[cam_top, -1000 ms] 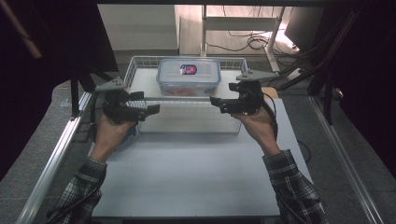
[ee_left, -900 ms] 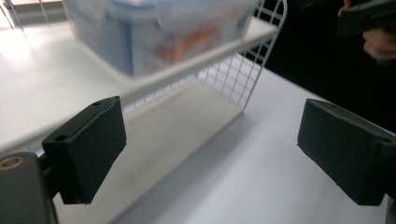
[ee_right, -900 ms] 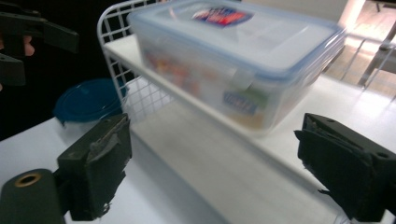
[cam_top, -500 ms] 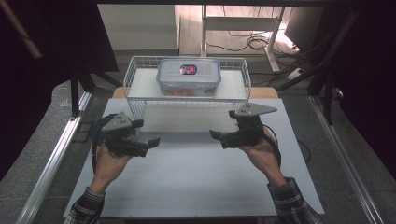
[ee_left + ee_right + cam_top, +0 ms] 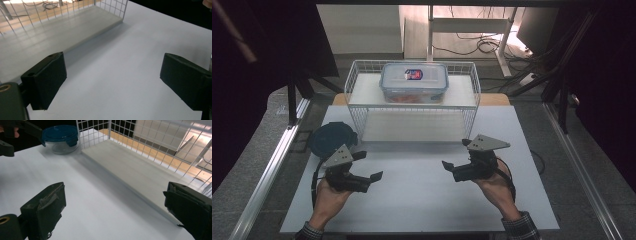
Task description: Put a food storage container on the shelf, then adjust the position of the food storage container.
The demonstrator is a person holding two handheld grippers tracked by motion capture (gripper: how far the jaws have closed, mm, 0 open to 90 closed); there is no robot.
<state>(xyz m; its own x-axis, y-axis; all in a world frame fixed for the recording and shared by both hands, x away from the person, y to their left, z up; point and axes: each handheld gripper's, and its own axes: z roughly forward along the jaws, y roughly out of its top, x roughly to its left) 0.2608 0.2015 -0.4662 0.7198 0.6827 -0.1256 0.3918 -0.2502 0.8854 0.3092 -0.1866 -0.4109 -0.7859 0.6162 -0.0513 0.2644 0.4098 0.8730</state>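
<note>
A wire rack (image 5: 472, 95) stands at the back of the white table (image 5: 412, 200). On its top shelf sits a clear rectangular box (image 5: 414, 82) with a red label on the lid. A round container with a dark blue lid (image 5: 332, 140) rests on the table left of the rack, and it is at the far left in the right gripper view (image 5: 61, 138). My left gripper (image 5: 368, 165) hovers just in front of that container, open and empty (image 5: 112, 80). My right gripper (image 5: 456, 153) is open and empty too (image 5: 115, 205), in front of the rack's right end.
The rack's lower shelf board (image 5: 50, 32) (image 5: 130, 165) lies bare under the top shelf. Metal rails (image 5: 267, 170) run along both sides of the table. A stand and cables (image 5: 472, 45) are on the floor behind.
Both grippers have drawn back from the rack toward the table's front edge, staying open. The round blue-lidded container, earlier hidden behind the left hand, now stands in view.
</note>
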